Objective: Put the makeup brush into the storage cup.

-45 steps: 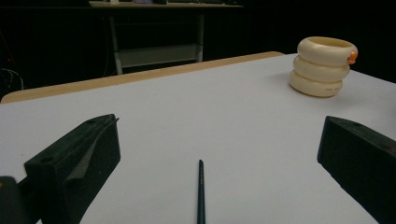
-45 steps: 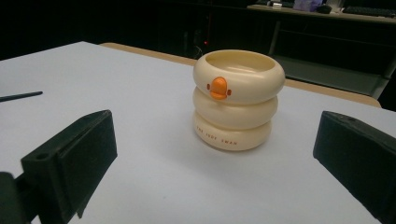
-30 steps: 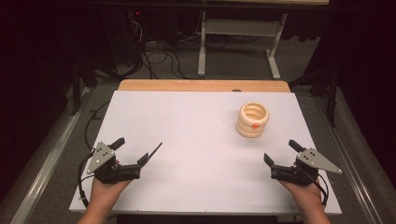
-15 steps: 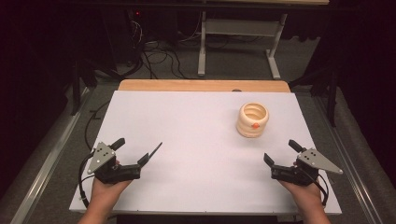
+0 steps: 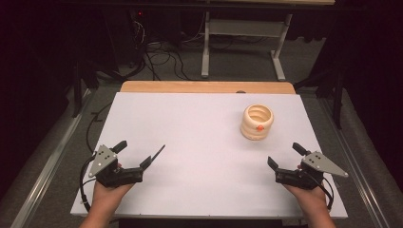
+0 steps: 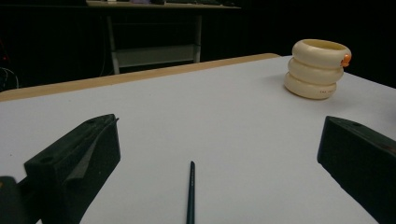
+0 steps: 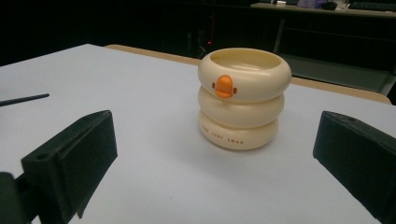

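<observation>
Open white table (image 5: 204, 142) between left gripper (image 5: 138, 159) and right gripper (image 5: 284, 159), ringed cream holder (image 5: 257, 122) standing at one o'clock, thin black stick (image 6: 190, 191) lying ahead of left jaws, unobstructed elsewhere.

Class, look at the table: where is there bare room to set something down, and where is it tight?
The white table is bare across its middle and far left, between the cup and the thin stick. It is tighter at the near corners, by the left gripper and right gripper.

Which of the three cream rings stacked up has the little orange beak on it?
The top ring of the cream ribbed plastic cup carries the orange beak; the middle ring is plain, the bottom has lettering.
</observation>
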Demonstrator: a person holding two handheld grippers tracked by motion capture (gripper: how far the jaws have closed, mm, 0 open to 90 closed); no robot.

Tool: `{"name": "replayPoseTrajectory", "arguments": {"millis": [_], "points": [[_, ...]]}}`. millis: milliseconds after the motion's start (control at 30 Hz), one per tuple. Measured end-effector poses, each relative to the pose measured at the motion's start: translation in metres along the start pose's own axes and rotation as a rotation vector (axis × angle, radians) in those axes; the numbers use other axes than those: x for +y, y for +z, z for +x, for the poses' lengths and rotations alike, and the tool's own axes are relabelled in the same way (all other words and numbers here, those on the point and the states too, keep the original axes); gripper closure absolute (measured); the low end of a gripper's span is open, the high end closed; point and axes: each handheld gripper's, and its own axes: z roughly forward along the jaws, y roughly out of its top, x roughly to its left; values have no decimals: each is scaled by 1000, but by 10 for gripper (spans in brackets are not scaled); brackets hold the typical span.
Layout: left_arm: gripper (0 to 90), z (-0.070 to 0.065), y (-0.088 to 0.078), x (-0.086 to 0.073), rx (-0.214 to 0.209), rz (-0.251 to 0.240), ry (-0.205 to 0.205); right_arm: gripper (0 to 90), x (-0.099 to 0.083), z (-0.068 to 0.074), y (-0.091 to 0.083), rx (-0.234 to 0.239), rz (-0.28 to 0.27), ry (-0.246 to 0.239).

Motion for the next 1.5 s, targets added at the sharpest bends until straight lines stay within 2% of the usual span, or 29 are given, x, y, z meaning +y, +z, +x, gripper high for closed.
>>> {"name": "replayPoseTrajectory", "arguments": {"millis": [200,467,600,633,733,767,800,900,1100,1400,1500], "points": [[0,1,1,-2,-8,19,2,8,-1,0,1,3,2,1],[0,2,3,-2,4,48,-2,8,-2,3,0,8,10,-3],[0,4,5,-3,3,87,-9,8,-3,6,-1,4,19,-15],[0,5,6,-4,5,114,-10,8,-3,7,-1,4,21,-17],[0,5,7,-4,5,138,-12,8,-3,7,-1,3,20,-24],[0,6,9,-5,4,166,-10,8,-3,7,-1,0,21,-22],[0,6,9,-5,4,166,-10,8,-3,7,-1,-4,23,-24],[0,6,11,-6,11,209,-7,8,-4,6,0,-6,23,-30],[0,10,12,-7,26,245,-21,8,-5,5,1,-6,26,-29],[0,16,11,-8,57,267,0,8,-6,5,2,-10,33,-35],[0,20,11,-8,63,286,-11,8,-6,5,2,-12,33,-35]]}}
